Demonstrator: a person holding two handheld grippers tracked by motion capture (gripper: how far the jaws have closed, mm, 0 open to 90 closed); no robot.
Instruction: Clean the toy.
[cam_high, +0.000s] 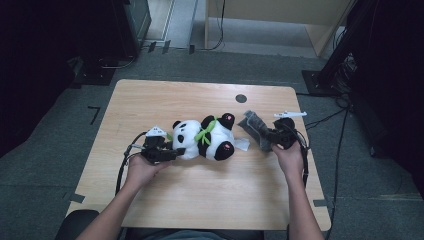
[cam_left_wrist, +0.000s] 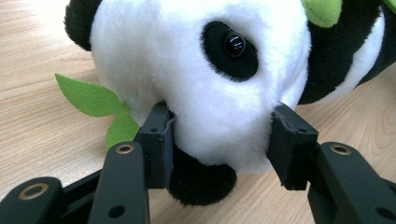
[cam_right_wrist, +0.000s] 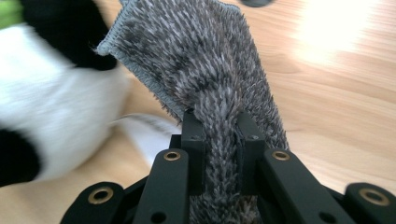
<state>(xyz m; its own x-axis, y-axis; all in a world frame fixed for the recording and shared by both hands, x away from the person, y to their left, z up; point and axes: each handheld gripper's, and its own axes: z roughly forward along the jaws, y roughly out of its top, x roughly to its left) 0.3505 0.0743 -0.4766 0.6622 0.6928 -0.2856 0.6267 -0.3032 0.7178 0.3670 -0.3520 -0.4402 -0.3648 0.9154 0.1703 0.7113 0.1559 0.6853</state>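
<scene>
A black and white plush panda (cam_high: 206, 138) with a green scarf lies on its side at the middle of the wooden table (cam_high: 200, 200). My left gripper (cam_high: 172, 151) is shut on the panda's head (cam_left_wrist: 205, 84), its two pads pressing the white fur from both sides, with a green felt leaf (cam_left_wrist: 93, 100) beside the left jaw. My right gripper (cam_high: 272, 136) is shut on a grey fuzzy cloth (cam_high: 256, 127), which stands bunched between the jaws (cam_right_wrist: 219, 93) just right of the panda's feet (cam_right_wrist: 42, 116).
A dark round hole (cam_high: 241, 98) sits near the table's far edge. A white tag (cam_high: 242, 144) lies by the panda's feet. Beyond the table are grey carpet, black stands and cables (cam_high: 345, 65) at the right, and a wooden cabinet (cam_high: 280, 15) at the back.
</scene>
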